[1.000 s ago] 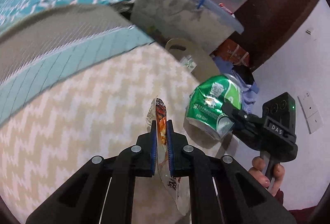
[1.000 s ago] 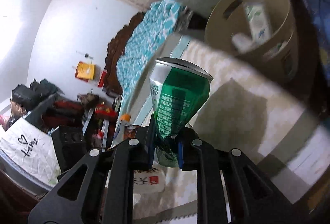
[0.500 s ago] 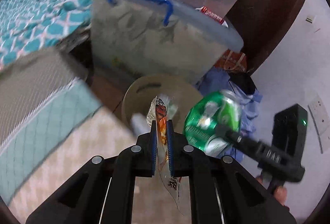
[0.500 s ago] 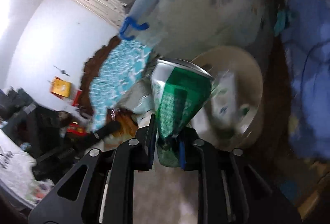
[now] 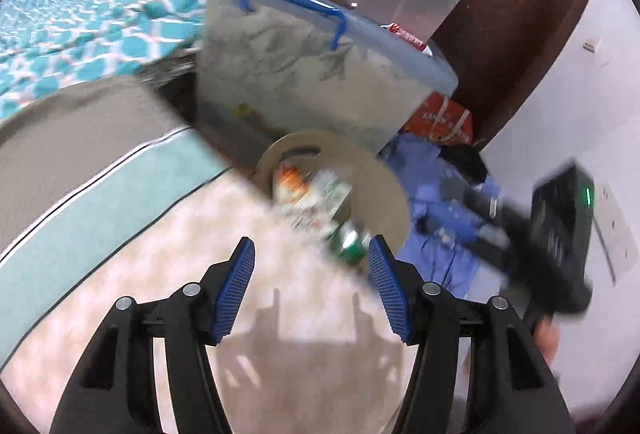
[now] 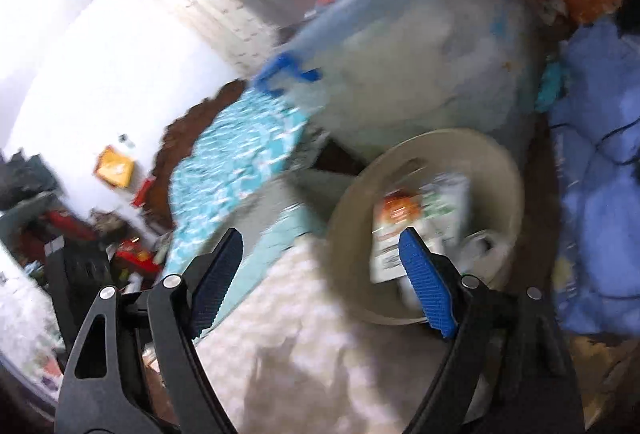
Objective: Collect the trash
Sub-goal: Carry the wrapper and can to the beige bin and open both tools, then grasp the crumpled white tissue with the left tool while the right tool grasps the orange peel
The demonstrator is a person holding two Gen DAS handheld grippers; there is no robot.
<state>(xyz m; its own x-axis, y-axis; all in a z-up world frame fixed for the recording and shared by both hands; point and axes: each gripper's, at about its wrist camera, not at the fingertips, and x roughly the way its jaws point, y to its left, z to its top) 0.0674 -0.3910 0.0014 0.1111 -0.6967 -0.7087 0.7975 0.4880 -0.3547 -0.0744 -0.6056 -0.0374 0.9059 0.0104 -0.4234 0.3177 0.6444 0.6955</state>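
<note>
A beige round bin (image 5: 384, 186) stands beyond the bed's edge; it also shows in the right wrist view (image 6: 508, 170). Inside lie an orange-and-white wrapper (image 5: 290, 184), also in the right wrist view (image 6: 394, 218), other packets, and the crushed green can (image 5: 350, 240). My left gripper (image 5: 312, 266) is open and empty, just short of the bin. My right gripper (image 6: 320, 254) is open and empty, its right finger over the bin's near side. The right gripper's body (image 5: 556, 234) shows blurred at the right of the left wrist view.
A lidded clear storage box (image 5: 312, 74) with a blue handle stands behind the bin. Blue clothes (image 5: 440, 210) and an orange packet (image 5: 440, 118) lie to its right. The chevron bed cover (image 5: 160, 282) is below me, a teal quilt (image 5: 80, 22) to the left.
Both grippers have opened. The wrapper left my left gripper and the green can left my right gripper; both now lie in the bin. The view is blurred by motion.
</note>
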